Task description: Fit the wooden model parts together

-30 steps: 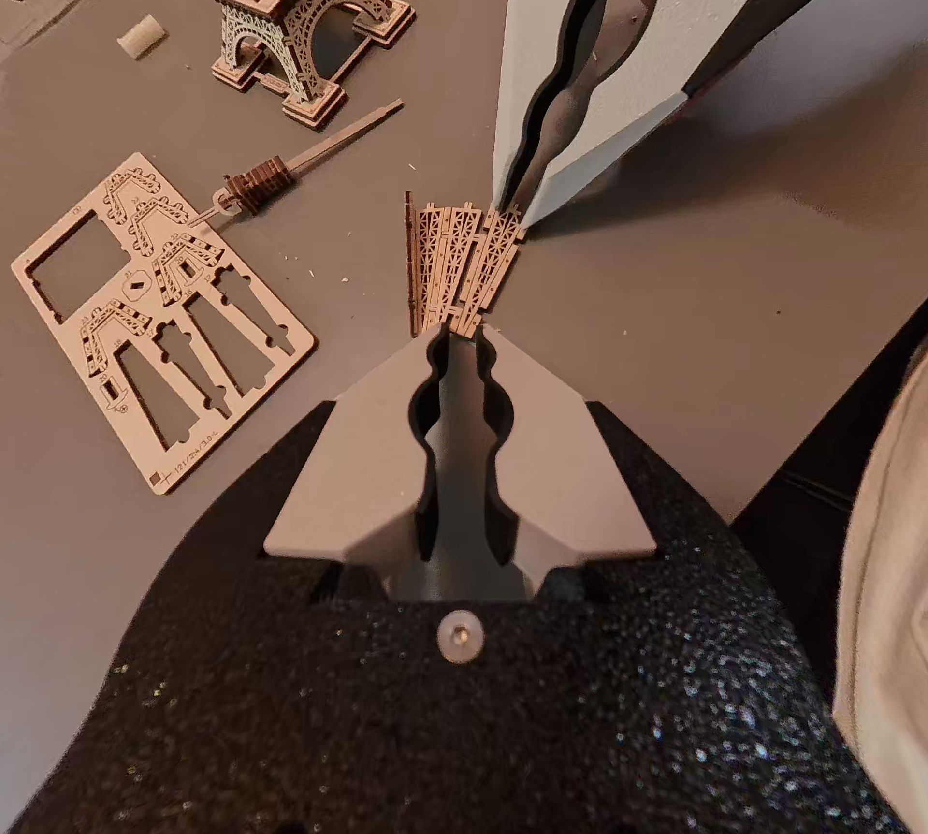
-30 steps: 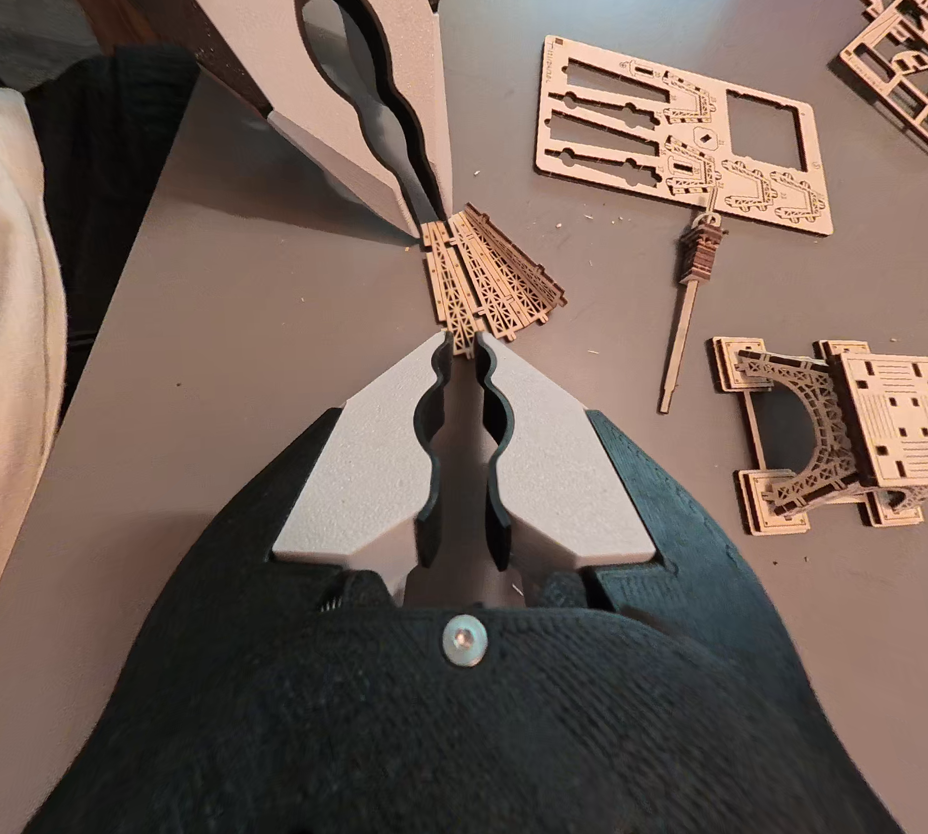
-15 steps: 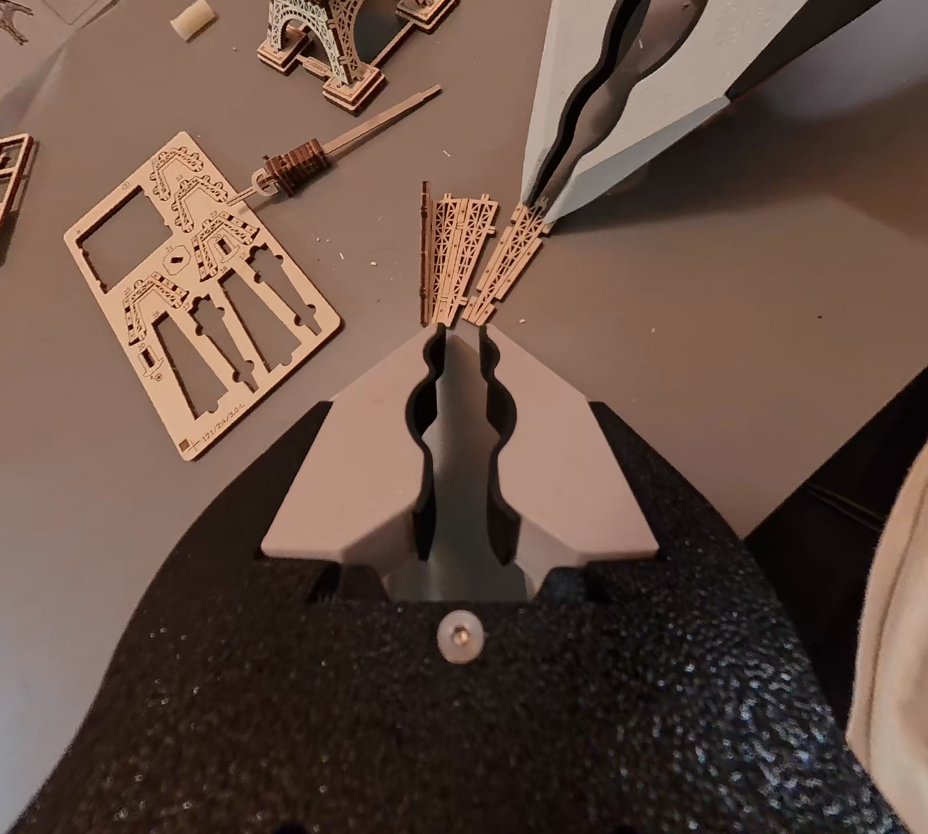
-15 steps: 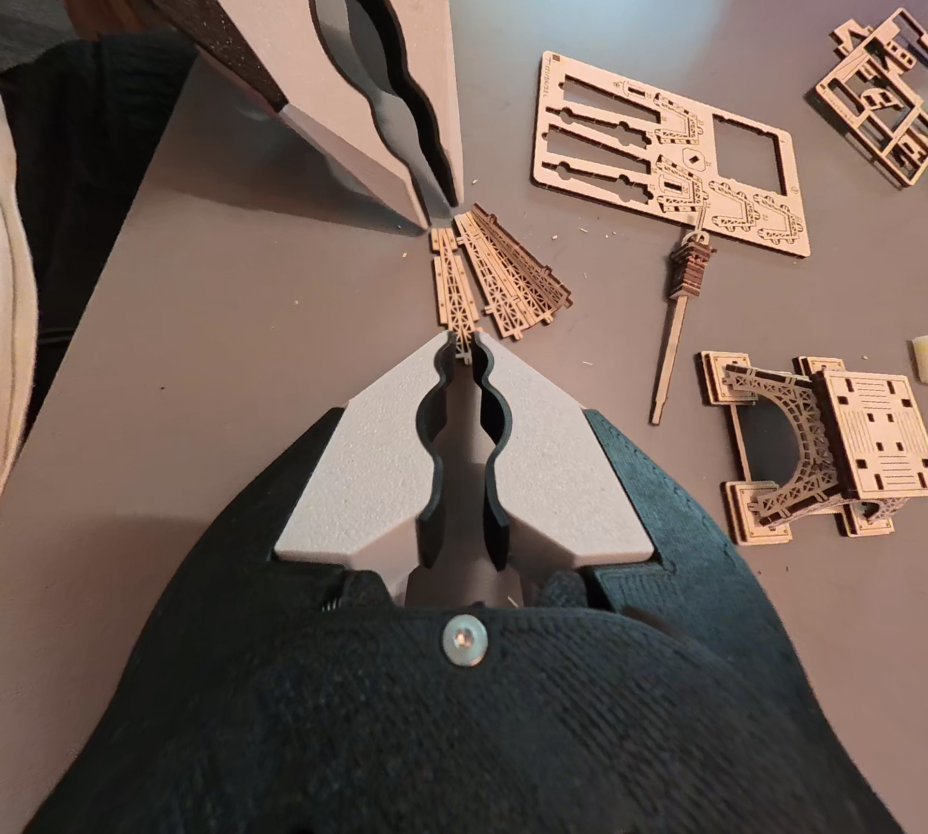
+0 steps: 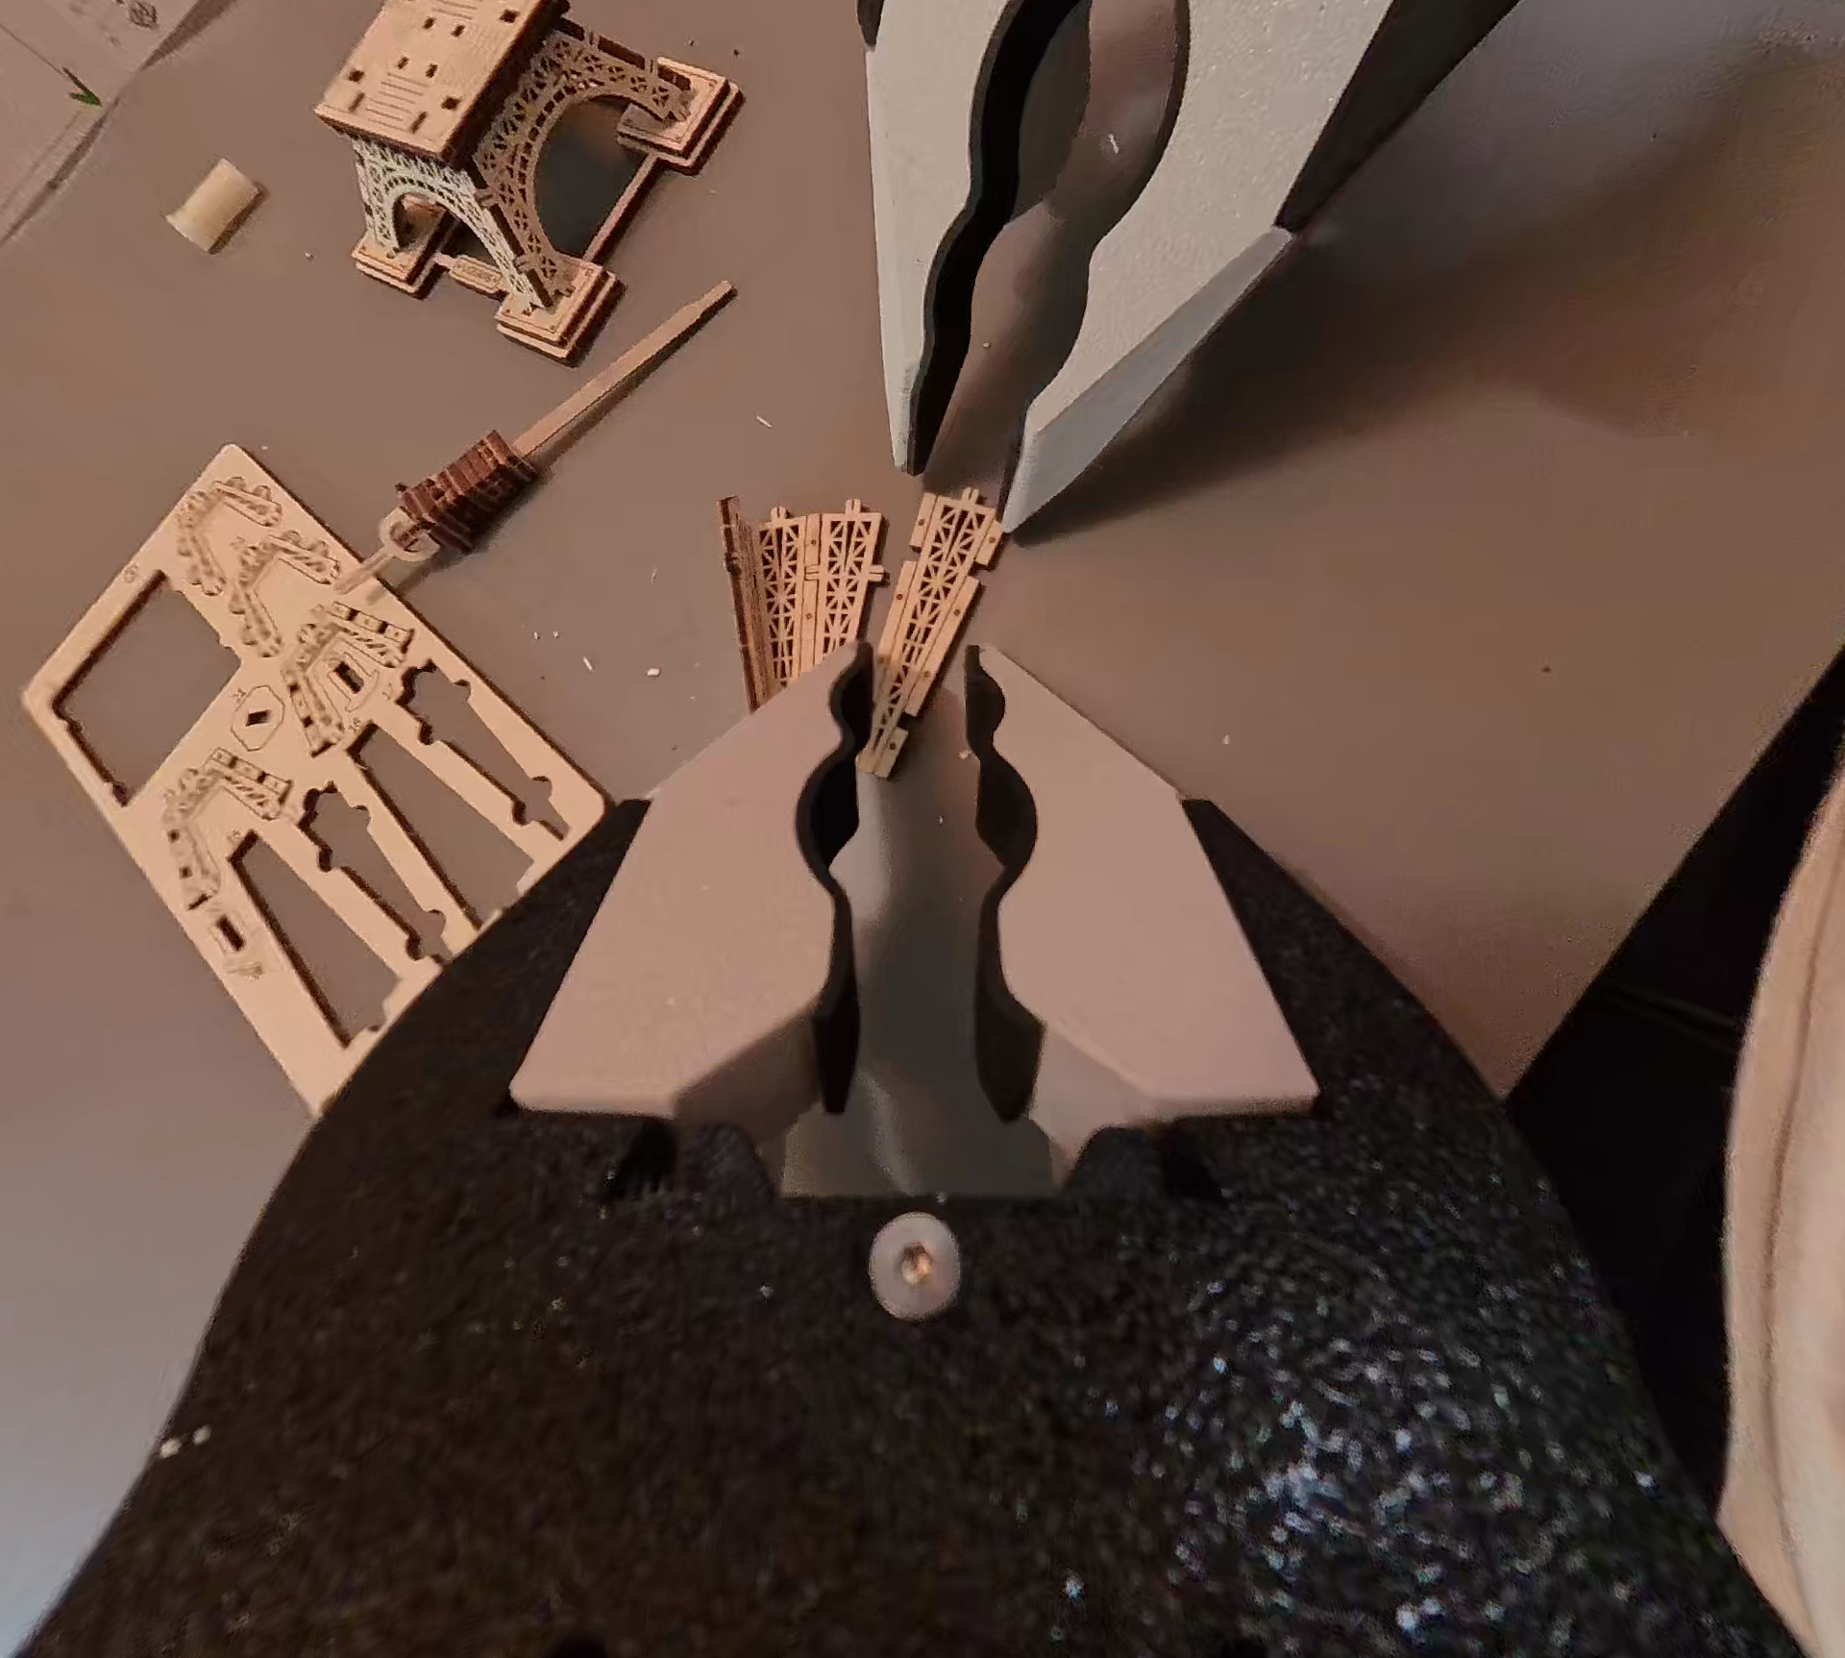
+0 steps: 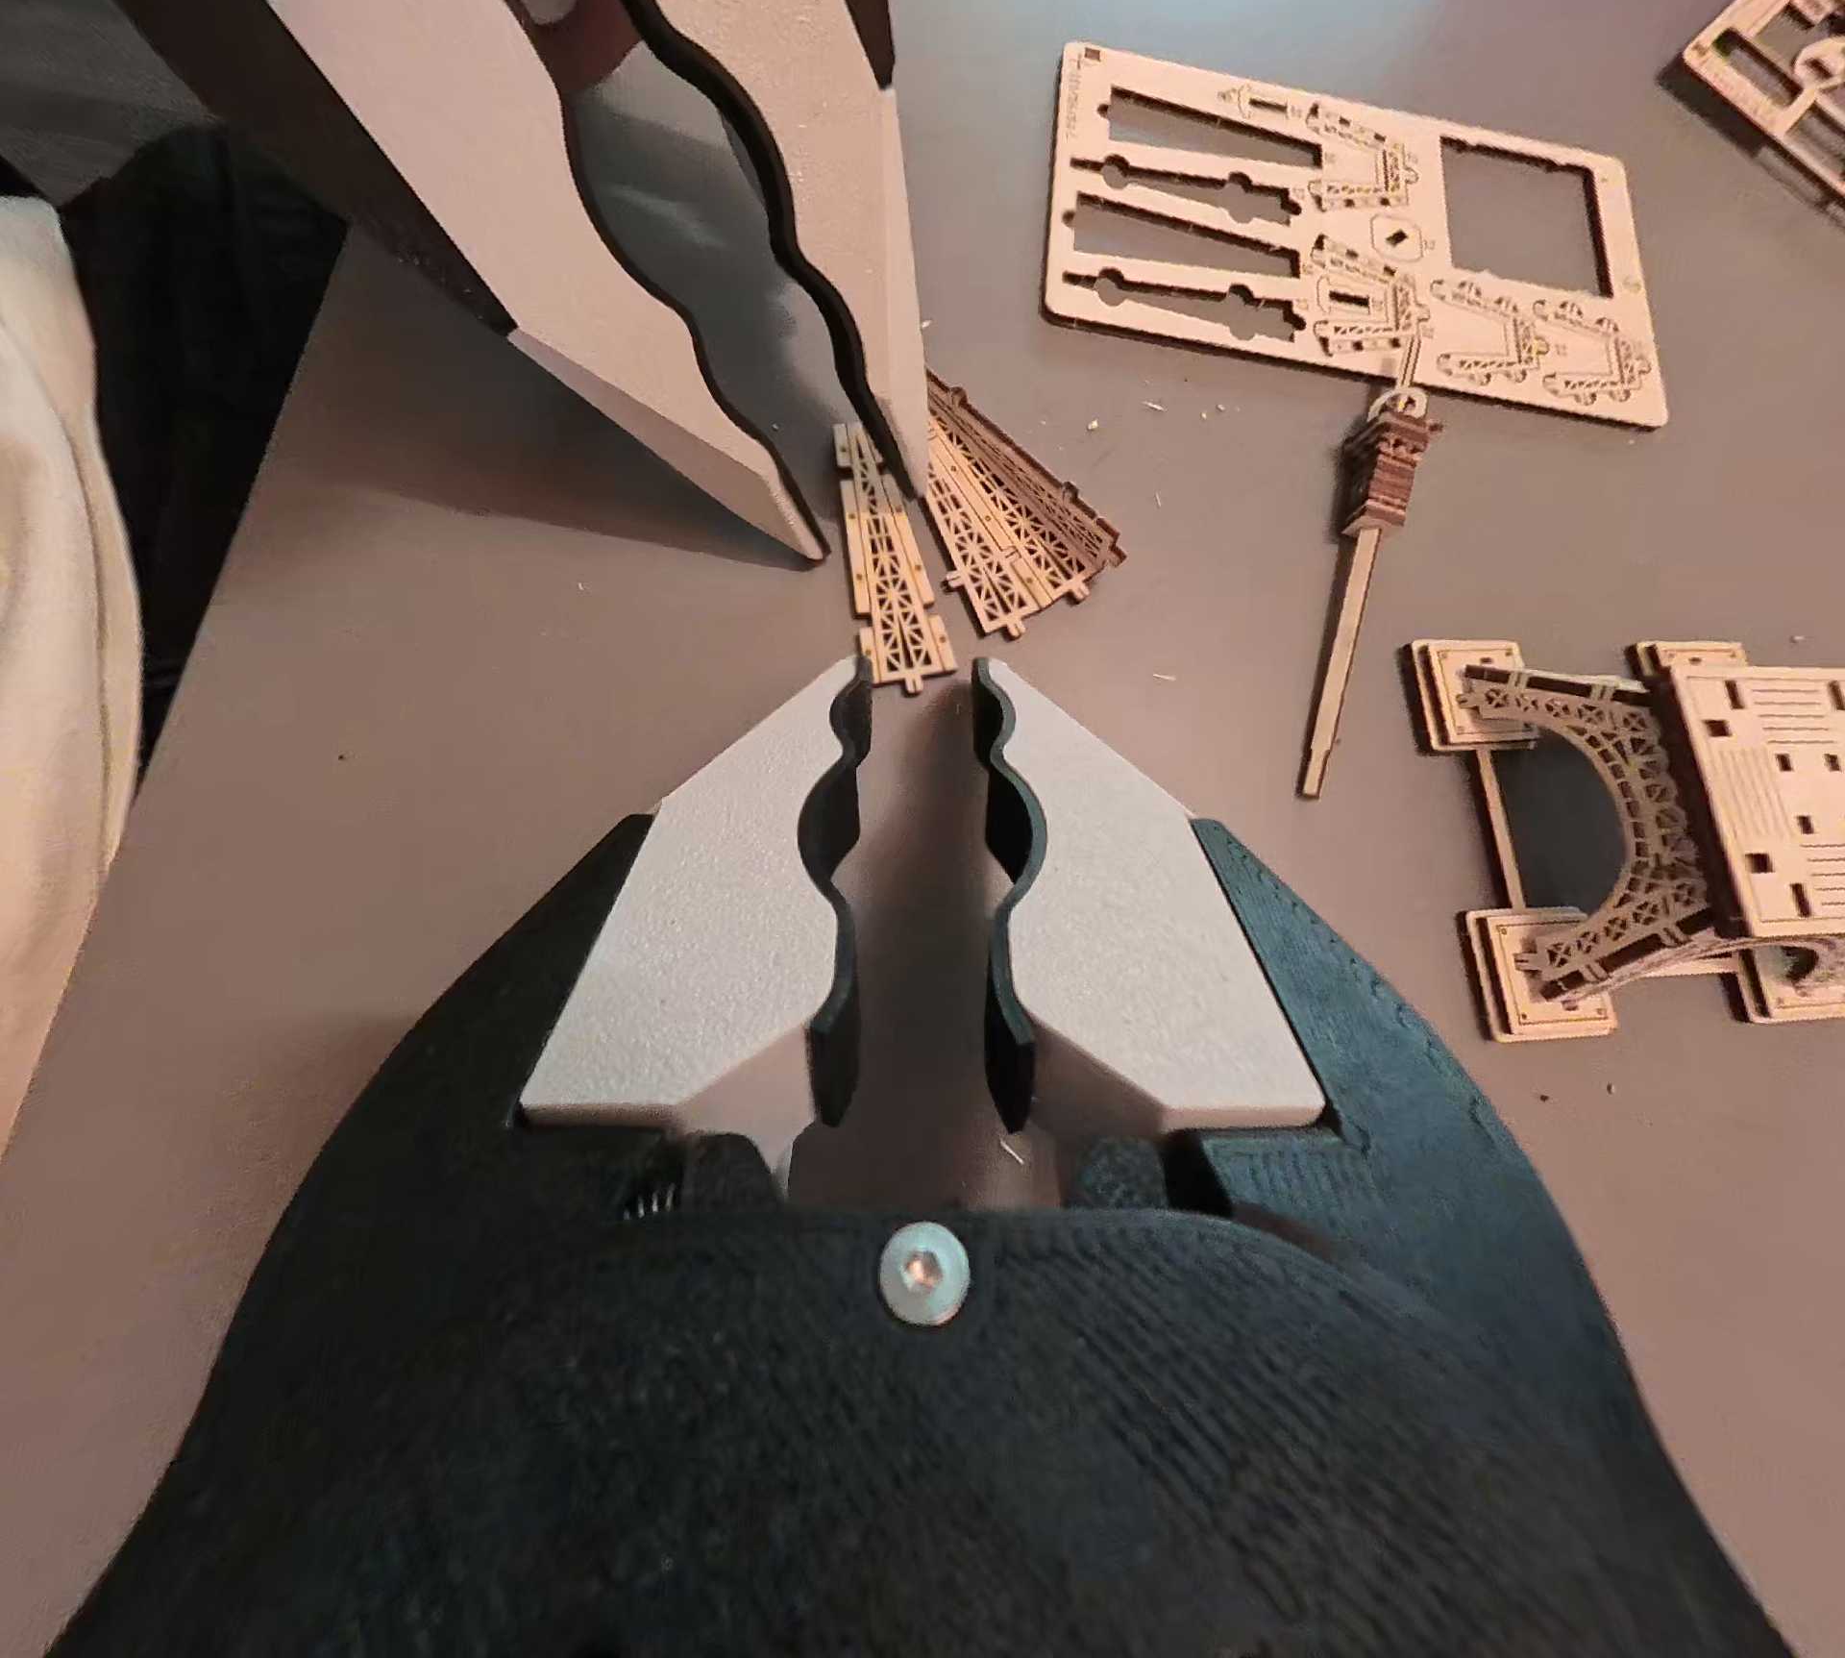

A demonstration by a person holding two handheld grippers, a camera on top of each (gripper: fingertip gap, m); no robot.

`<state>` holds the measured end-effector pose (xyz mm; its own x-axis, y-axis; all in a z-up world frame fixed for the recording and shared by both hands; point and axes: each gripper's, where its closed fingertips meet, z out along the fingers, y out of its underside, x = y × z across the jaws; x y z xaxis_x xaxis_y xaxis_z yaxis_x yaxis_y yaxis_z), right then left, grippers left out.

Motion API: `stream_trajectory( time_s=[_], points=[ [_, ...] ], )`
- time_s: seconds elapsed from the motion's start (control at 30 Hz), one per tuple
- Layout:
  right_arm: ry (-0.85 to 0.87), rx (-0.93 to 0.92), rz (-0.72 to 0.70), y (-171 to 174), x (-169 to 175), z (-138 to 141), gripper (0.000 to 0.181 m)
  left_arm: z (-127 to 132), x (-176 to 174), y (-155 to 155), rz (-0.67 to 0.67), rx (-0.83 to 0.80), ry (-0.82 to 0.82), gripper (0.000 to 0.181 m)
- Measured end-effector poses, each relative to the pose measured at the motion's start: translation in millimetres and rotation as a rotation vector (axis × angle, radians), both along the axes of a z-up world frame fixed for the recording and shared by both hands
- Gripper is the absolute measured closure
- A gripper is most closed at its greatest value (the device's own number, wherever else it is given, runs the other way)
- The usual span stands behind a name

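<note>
Both our grippers, left (image 5: pixel 917 661) and right (image 6: pixel 917 671), stand narrowly open, holding nothing. The thin lattice strip (image 6: pixel 889 572) between them could snap if we pinch it crookedly.

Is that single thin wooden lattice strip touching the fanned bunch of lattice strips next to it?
Apart. The right wrist view shows grey tabletop between the single thin wooden lattice strip and the fanned bunch of lattice strips.

Black speckled hand-held gripper (image 5: pixel 917 666), grey wavy-edged fingers (image 5: pixel 699 911), silver screw (image 5: pixel 915 1277)
</note>
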<state>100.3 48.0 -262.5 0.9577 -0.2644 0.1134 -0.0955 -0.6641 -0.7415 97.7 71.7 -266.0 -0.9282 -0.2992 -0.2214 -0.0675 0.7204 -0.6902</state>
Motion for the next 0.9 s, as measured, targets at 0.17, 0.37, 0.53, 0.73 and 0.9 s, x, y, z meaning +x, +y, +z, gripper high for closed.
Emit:
stream_trajectory(
  time_s=[0.17, 0.37, 0.53, 0.73, 0.9],
  points=[
    [0.045, 0.038, 0.030, 3, -3, -1, 0.173, -1, 2, 0, 0.051, -0.036, 0.069, 0.174],
    [-0.024, 0.034, 0.026, 5, 2, 4, 0.173, 1, 4, 2, 0.063, -0.031, 0.014, 0.181],
    [-0.043, 0.027, -0.007, 3, 8, 5, 0.166, 10, 6, 3, 0.066, -0.041, -0.018, 0.170],
    [0.024, 0.039, 0.017, 7, 8, 0, 0.162, 0, 7, -1, 0.013, -0.018, 0.032, 0.165],
    [0.071, 0.032, 0.028, 9, 8, -3, 0.167, -1, 9, -4, 0.015, -0.031, 0.073, 0.166]
  ],
)
